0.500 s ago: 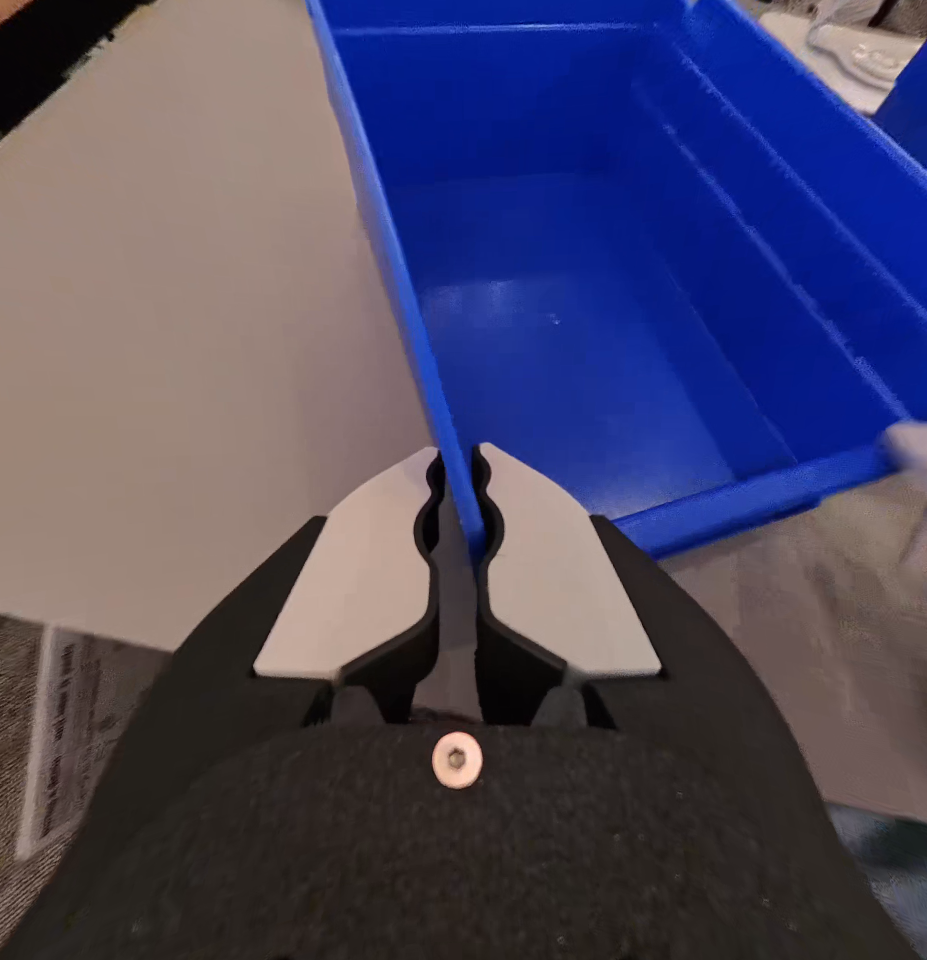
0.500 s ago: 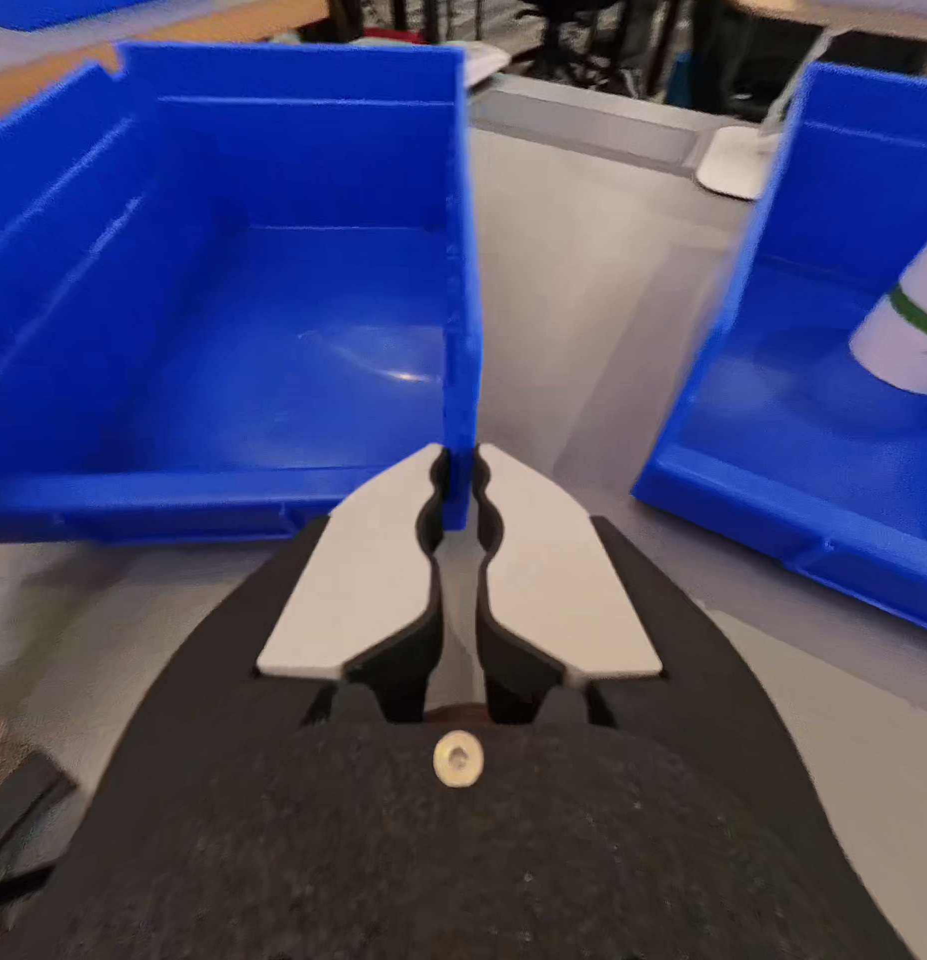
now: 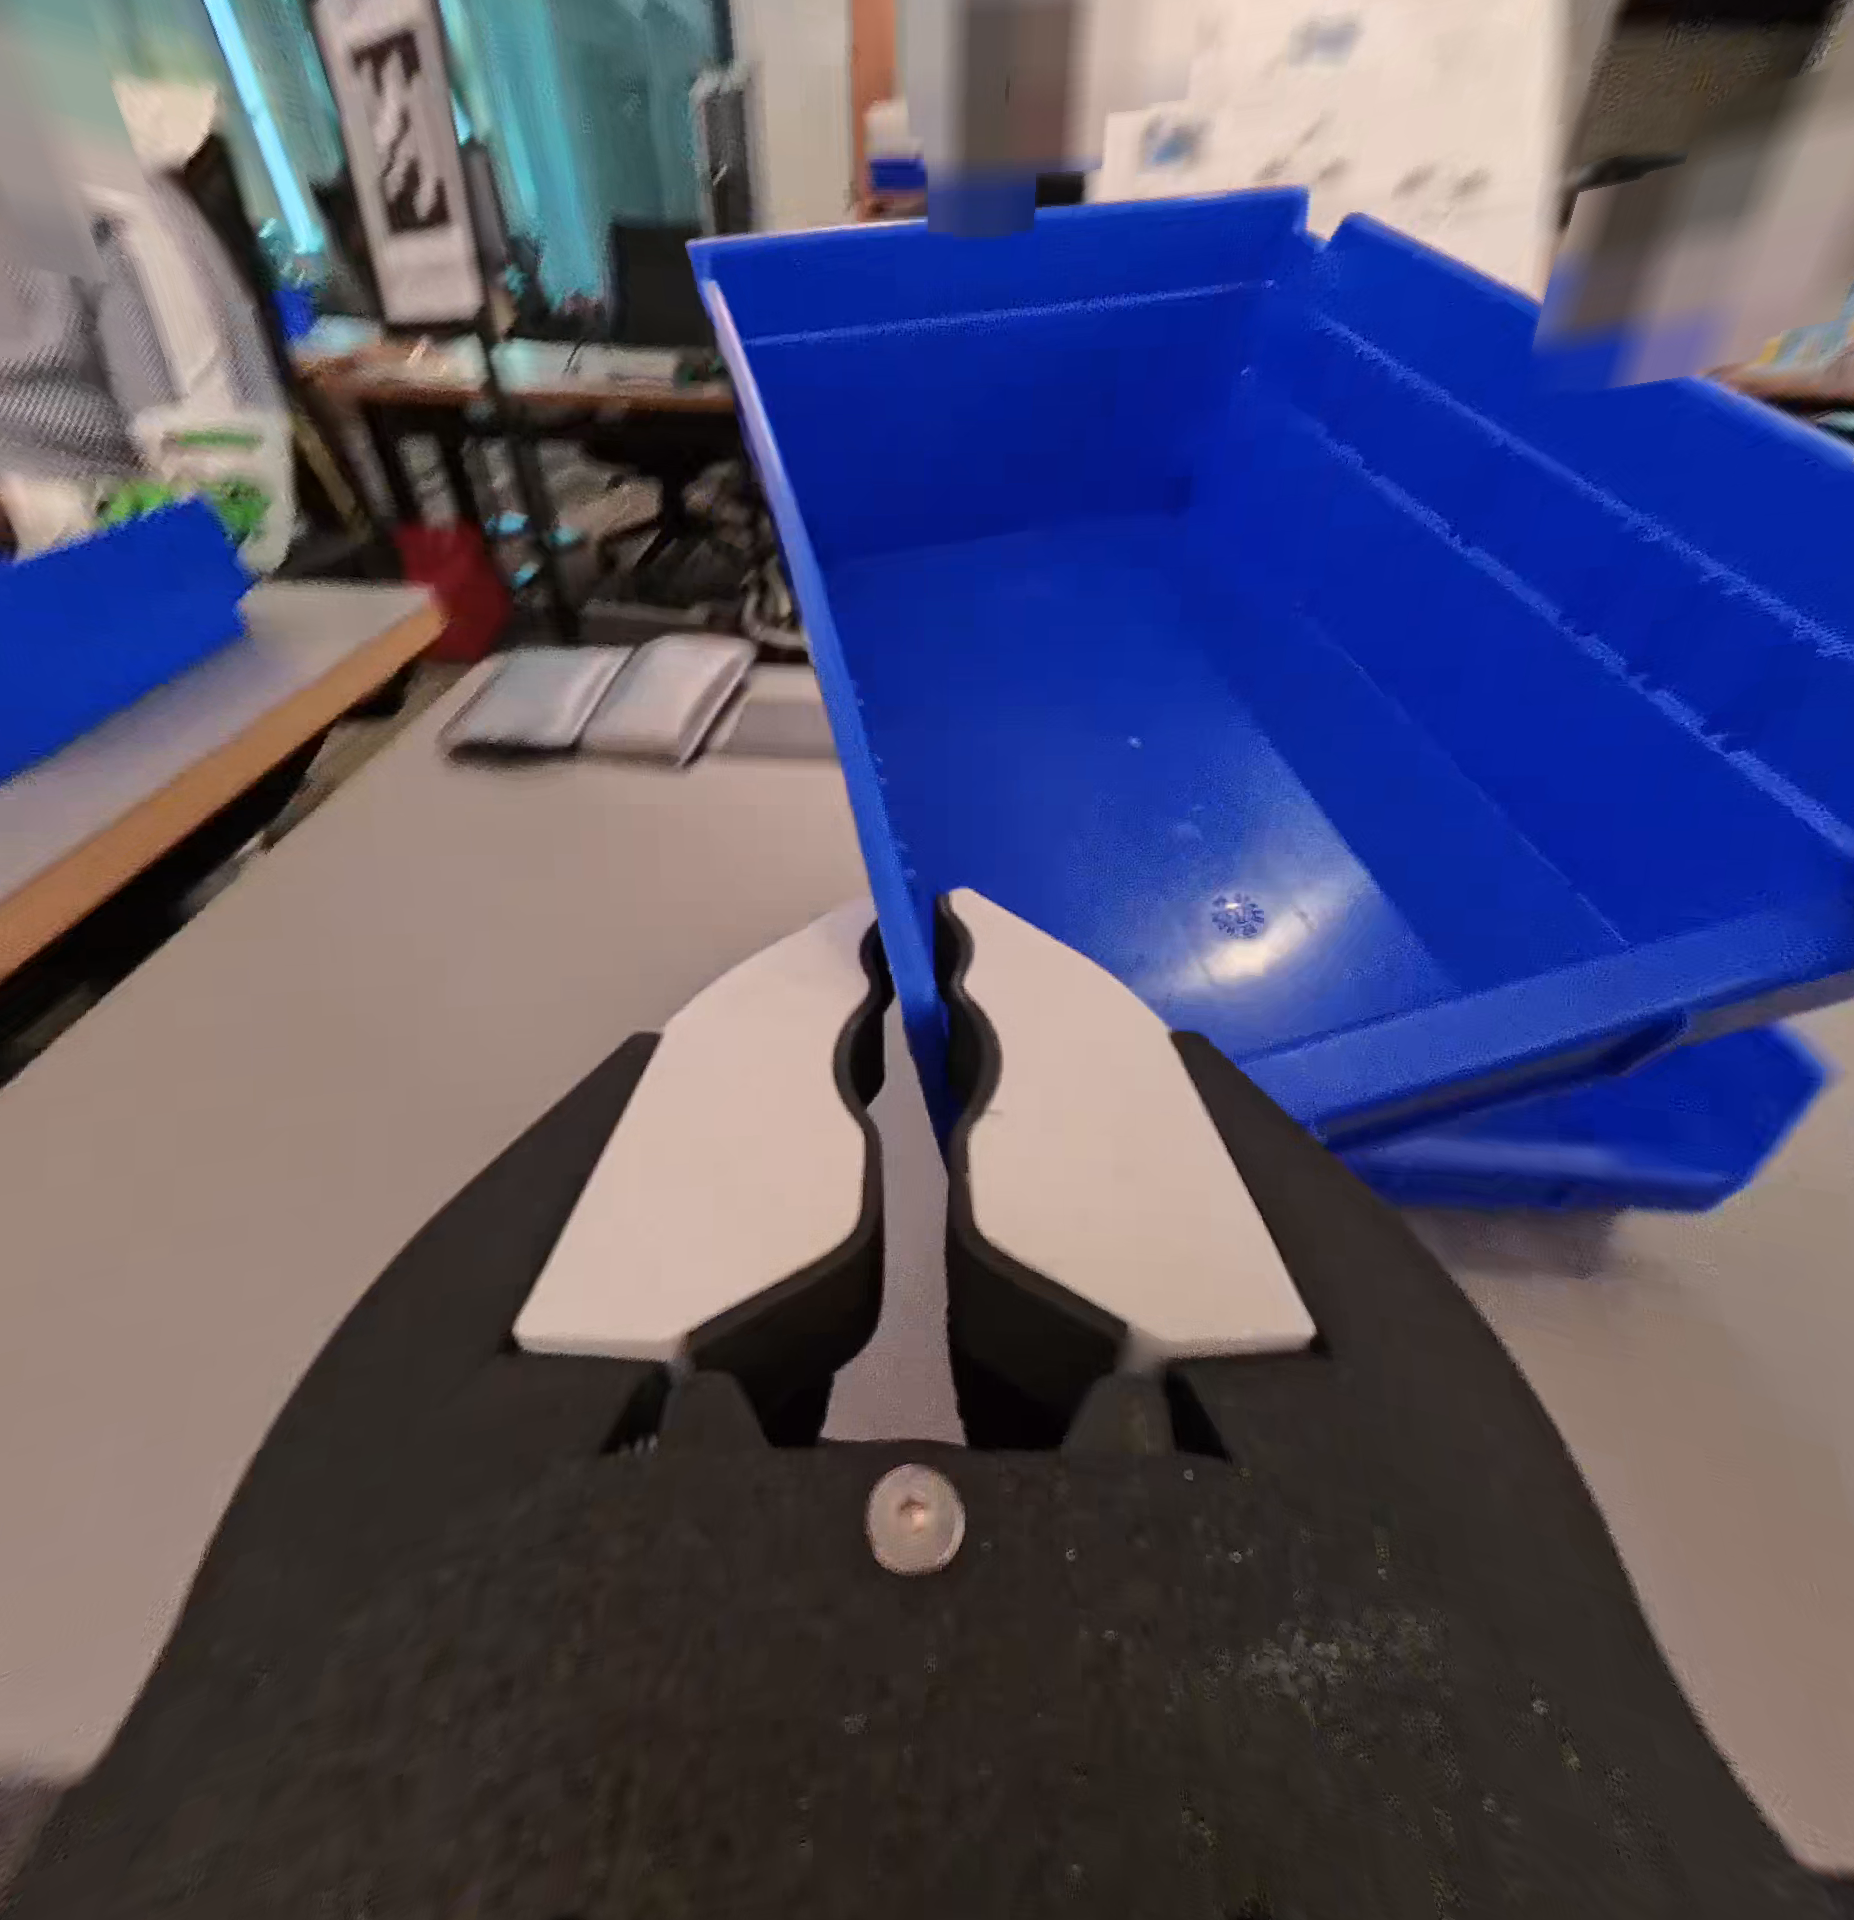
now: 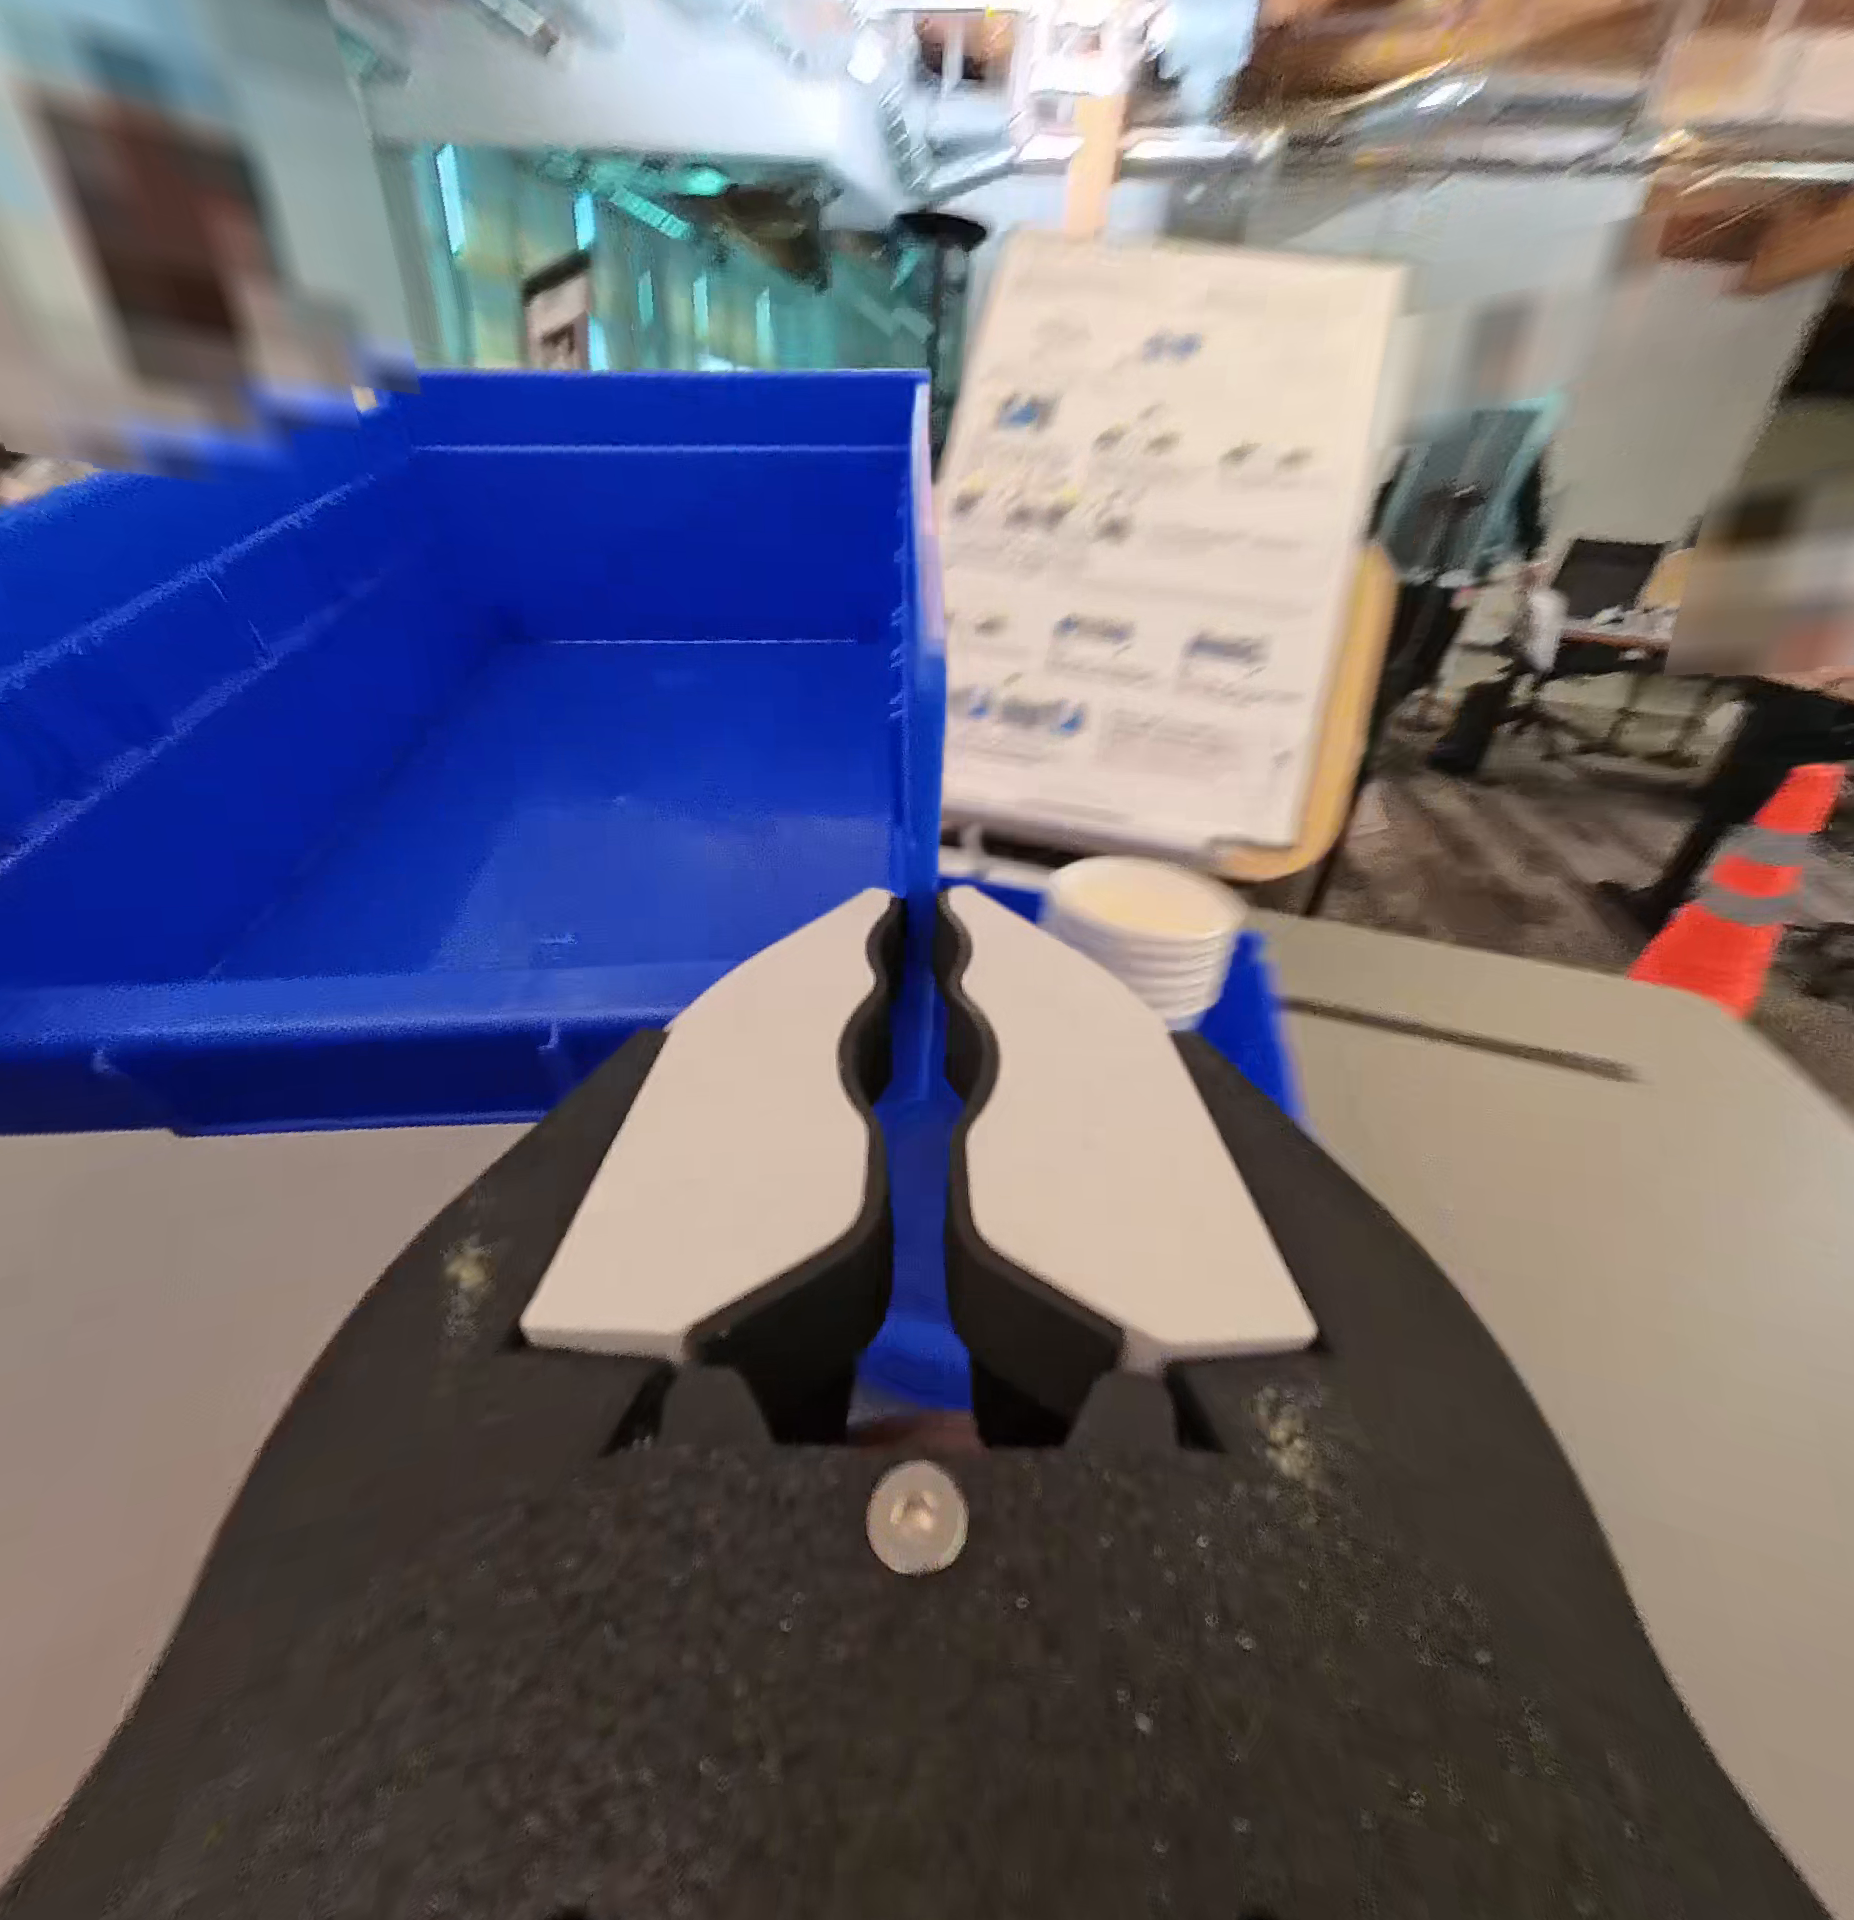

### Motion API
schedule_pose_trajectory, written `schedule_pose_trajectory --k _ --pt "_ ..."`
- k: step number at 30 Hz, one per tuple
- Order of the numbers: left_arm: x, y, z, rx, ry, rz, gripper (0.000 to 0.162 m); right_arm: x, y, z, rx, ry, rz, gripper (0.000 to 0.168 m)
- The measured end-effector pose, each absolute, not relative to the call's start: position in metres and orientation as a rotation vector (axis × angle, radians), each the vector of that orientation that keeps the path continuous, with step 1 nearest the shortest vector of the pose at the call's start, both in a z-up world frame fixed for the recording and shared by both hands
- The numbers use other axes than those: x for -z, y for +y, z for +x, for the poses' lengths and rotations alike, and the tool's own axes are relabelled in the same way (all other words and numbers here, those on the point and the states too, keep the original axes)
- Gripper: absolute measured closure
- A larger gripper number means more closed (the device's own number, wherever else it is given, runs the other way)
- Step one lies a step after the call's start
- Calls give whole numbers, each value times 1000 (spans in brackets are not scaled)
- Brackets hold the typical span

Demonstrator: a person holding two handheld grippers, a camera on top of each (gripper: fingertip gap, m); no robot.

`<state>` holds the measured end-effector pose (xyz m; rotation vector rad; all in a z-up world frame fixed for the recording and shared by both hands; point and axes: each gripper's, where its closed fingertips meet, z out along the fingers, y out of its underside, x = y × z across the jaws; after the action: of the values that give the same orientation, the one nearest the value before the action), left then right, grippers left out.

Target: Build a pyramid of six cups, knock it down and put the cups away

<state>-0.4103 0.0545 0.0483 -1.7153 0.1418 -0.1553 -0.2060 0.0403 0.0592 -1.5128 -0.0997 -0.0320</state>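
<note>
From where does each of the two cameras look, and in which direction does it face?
Left wrist view: sits on the left gripper, looks forward along its fingers, closed on the left wall of the empty blue bin, across the grey table; only the gripper shows.
Right wrist view: sits on the right gripper, looks forward along its fingers, closed on the same bin's right wall; behind stands a stack of white cups in a second blue bin.
Shared: the empty bin, held at opposite walls, and the table.

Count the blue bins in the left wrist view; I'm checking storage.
3 blue bins: one gripped by the left gripper, one partly under it at right, one on the far-left table. Others may be hidden.
</note>
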Motion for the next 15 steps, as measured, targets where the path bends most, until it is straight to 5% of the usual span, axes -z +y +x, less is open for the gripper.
schedule_pose_trajectory --k 7,15 --pt "-104 94 -189 327 377 -1602 156 -130 15 4 394 140 -1419 163" --pt "-20 103 -6 408 486 -1778 157 -29 23 180 439 176 -1715 162"
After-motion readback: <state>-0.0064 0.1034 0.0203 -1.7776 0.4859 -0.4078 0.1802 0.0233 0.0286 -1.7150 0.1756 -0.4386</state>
